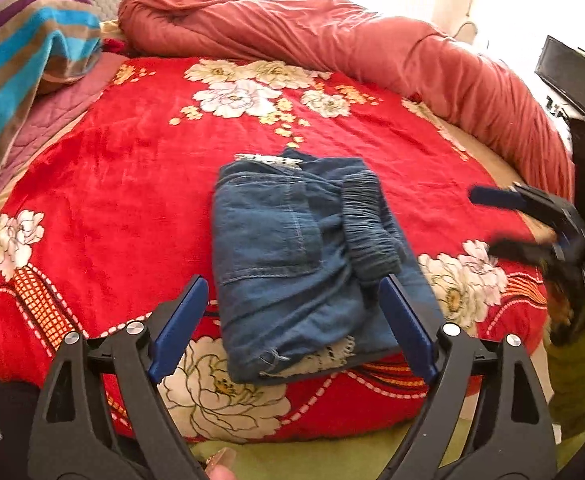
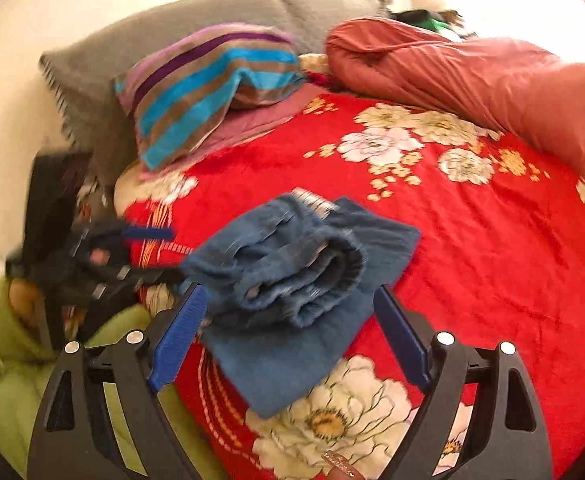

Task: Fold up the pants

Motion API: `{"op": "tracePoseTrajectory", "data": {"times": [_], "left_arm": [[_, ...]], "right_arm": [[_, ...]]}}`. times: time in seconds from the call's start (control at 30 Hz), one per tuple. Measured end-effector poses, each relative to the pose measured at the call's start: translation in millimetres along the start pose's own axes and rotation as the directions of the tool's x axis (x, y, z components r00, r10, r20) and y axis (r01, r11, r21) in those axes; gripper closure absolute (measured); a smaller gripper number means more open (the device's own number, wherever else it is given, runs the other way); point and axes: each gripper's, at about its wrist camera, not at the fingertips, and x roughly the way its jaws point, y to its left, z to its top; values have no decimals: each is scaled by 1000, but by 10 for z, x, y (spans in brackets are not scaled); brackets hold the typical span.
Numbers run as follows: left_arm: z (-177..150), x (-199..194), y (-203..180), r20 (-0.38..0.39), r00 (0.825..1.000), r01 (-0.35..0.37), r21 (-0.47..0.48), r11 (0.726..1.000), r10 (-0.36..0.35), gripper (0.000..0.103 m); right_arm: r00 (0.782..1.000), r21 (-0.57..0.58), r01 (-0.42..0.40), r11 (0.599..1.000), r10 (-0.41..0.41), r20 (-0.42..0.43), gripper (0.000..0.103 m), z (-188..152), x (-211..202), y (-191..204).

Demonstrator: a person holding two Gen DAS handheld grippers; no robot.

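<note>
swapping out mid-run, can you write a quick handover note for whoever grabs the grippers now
Left gripper: open, fingers either side of the near end of the pants, holding nothing.
Right gripper: open, empty, just off the bundle's edge.
Pants: blue denim, folded into a compact bundle on the red floral blanket, elastic waistband on top.
Done: folds look complete and both grippers have let go.
Left: probably only a check; layers look a bit loose at the waistband end, so tidy if needed.
</note>
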Motion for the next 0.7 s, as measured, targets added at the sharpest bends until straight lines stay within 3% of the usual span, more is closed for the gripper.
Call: {"op": "tracePoseTrajectory", "data": {"times": [0.07, 0.2, 0.27, 0.3, 0.37, 0.47, 0.6, 0.63, 0.7], "left_arm": [[27, 54, 55, -12, 1000, -10, -17, 1000, 9, 23], [141, 177, 162, -24, 999, -31, -33, 999, 30, 24], [224, 264, 223, -38, 999, -34, -42, 999, 32, 45], [272, 322, 260, -52, 998, -32, -47, 998, 30, 51], [339, 427, 299, -77, 997, -22, -51, 998, 18, 68], [382, 568, 323, -105, 994, -24, -48, 999, 19, 69], [358, 656, 360, -119, 993, -17, -69, 997, 9, 69], [345, 669, 364, -121, 993, -18, -71, 997, 9, 69], [319, 690, 377, -124, 992, -20, -75, 997, 11, 69]], "right_arm": [[1000, -55, -5, 998, 3, -27, 18, -56, 53, 127], [994, -123, -90, 988, 82, -68, 18, -130, 214, 409], [992, -161, -106, 981, 94, -80, 23, -118, 318, 530], [991, -181, -113, 977, 99, -86, 28, -106, 363, 579], [990, -229, -125, 965, 105, -95, 45, -72, 451, 696], [992, -329, -116, 937, 94, -83, 52, 3, 567, 859], [994, -406, -105, 908, 80, -79, 52, 50, 790, 936], [990, -396, -121, 910, 79, -120, 52, 36, 918, 919], [976, -389, -155, 908, 80, -203, 62, -57, 1084, 903]]}}
